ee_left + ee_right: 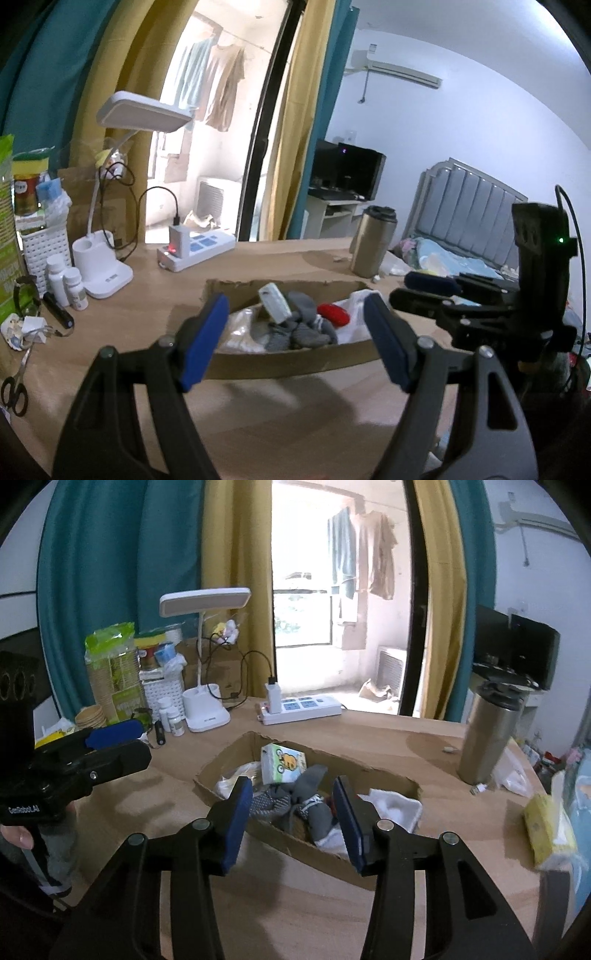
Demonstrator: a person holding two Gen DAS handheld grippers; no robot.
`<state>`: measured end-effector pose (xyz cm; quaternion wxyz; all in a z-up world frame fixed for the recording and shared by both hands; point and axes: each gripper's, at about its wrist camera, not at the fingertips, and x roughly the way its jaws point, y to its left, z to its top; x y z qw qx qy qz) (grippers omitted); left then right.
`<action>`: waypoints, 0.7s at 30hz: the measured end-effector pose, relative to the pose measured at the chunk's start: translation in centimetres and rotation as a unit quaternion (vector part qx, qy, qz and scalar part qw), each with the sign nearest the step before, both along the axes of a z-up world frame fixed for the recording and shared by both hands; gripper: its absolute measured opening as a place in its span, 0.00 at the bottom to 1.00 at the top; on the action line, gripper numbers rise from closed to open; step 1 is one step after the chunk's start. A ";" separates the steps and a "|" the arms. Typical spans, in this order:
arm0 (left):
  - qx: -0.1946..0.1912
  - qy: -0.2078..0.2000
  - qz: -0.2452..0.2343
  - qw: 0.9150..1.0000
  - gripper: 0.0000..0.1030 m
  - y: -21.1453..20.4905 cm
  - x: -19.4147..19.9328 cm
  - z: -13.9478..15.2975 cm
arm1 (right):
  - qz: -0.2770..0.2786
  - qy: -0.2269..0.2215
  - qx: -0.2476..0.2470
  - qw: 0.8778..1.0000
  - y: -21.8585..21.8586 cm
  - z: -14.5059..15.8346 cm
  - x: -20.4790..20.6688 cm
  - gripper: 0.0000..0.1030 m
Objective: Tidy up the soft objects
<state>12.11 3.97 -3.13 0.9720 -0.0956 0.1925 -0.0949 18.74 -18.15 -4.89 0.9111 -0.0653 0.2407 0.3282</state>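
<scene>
I am facing a wooden tabletop point(369, 731) in a small bedroom. Behind it, teal curtains point(110, 572) and mustard curtains point(232, 554) frame a dark-framed balcony door point(413, 609), where bright daylight washes in and shirts point(373, 554) hang drying (the glare blurs the detail outside). To my right, white walls carry an air conditioner point(402, 70). Below it sit a dark monitor point(360, 171) on a pale desk, and a bed with a grey padded headboard point(469, 206).
</scene>
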 end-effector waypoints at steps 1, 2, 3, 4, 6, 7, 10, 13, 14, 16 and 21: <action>-0.001 0.000 0.000 1.000 0.75 -0.2 -0.1 0.1 | -0.003 -0.002 0.000 1.000 -0.3 0.0 -0.3 0.47; -0.003 0.001 -0.001 1.000 0.75 -0.4 -0.2 0.1 | -0.008 -0.005 0.000 1.000 -0.7 0.2 -0.6 0.47; -0.005 0.001 -0.002 1.000 0.75 -0.7 -0.4 0.2 | -0.012 -0.007 0.002 1.000 -1.0 0.3 -0.9 0.47; -0.006 0.001 -0.003 1.000 0.75 -0.9 -0.5 0.3 | -0.015 -0.009 0.004 1.000 -1.4 0.5 -1.2 0.47; -0.009 0.004 -0.005 1.000 0.92 -1.3 -0.6 0.3 | -0.021 -0.013 0.008 1.000 -2.2 0.7 -1.9 0.48; -0.013 0.007 -0.007 1.000 1.00 -1.5 -0.7 0.4 | -0.024 -0.015 0.009 1.000 -2.5 0.8 -2.2 0.49; -0.017 0.005 -0.013 1.000 1.00 -2.0 -1.2 0.6 | -0.035 -0.022 0.015 0.999 -3.5 1.1 -3.0 0.56; -0.004 0.004 -0.018 1.000 1.00 -2.9 -1.8 1.1 | -0.046 -0.029 0.026 0.998 -4.6 1.5 -3.7 0.57; 0.004 0.002 -0.017 1.000 1.00 -3.2 -2.0 1.2 | -0.049 -0.031 0.029 0.998 -4.9 1.5 -3.8 0.57; 0.022 -0.001 -0.008 1.000 1.00 -3.8 -2.4 1.6 | -0.056 -0.036 0.036 0.997 -5.6 1.7 -4.1 0.57; 0.048 -0.001 0.010 0.999 1.00 -4.5 -3.1 2.6 | -0.070 -0.049 0.050 0.995 -7.1 2.4 -5.2 0.60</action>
